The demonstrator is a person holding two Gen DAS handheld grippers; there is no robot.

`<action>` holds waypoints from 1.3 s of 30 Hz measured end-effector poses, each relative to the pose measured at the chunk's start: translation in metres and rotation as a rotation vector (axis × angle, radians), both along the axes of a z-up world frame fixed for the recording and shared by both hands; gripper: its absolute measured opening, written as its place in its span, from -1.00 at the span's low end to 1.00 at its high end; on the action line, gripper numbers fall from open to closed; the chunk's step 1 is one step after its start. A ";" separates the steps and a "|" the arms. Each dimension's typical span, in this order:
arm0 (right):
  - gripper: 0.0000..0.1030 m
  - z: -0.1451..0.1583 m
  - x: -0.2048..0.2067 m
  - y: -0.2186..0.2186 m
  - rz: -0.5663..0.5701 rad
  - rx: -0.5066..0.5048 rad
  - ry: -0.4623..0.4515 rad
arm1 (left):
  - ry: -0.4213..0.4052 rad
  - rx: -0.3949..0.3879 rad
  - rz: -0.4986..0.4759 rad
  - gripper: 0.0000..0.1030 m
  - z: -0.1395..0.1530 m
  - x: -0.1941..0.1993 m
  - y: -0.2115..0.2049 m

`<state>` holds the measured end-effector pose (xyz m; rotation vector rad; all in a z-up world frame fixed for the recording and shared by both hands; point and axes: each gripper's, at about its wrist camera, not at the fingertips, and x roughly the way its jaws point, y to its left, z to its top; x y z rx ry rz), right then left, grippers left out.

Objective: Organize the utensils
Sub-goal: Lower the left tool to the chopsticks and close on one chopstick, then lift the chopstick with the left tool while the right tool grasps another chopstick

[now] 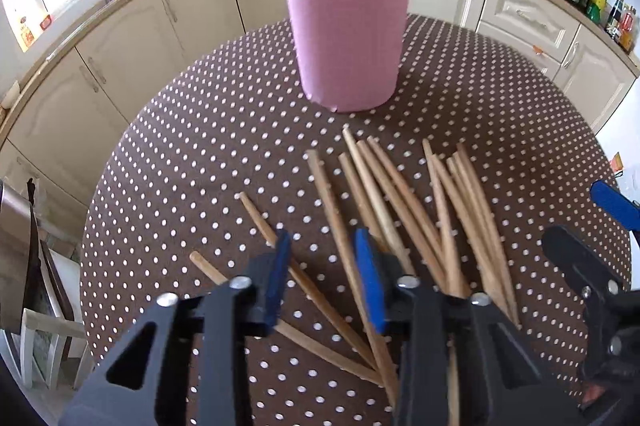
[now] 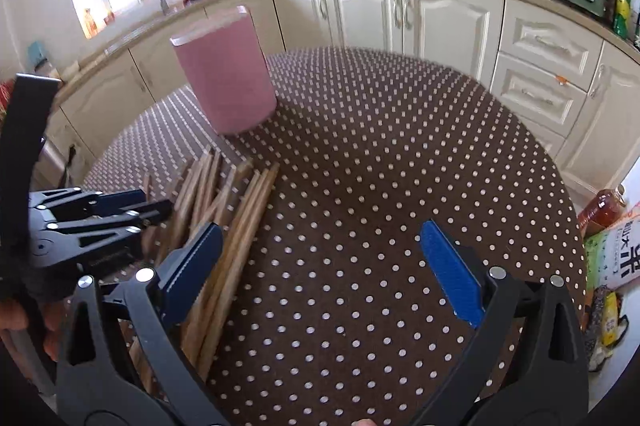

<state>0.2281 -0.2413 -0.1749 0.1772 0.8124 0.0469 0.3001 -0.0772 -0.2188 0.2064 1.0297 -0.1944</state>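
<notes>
Left gripper [image 1: 326,282]: jaws part-closed around one chopstick [image 1: 344,258], pads not seen pressing it.
Right gripper [image 2: 320,266]: jaws wide, nothing between.
Chopsticks [image 1: 420,210]: loose heap on dotted tablecloth [image 1: 200,154], under and right of left gripper, long axes fanning toward pink cup [image 1: 346,30].
Pink cup: upright beyond heap.

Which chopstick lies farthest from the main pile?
The short-looking chopstick at the far left of the left wrist view, partly hidden behind the left gripper.
</notes>
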 end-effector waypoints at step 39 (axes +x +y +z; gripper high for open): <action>-0.32 -0.017 0.054 0.054 0.122 -0.144 0.191 | 0.053 -0.087 -0.053 -0.88 0.003 0.016 0.026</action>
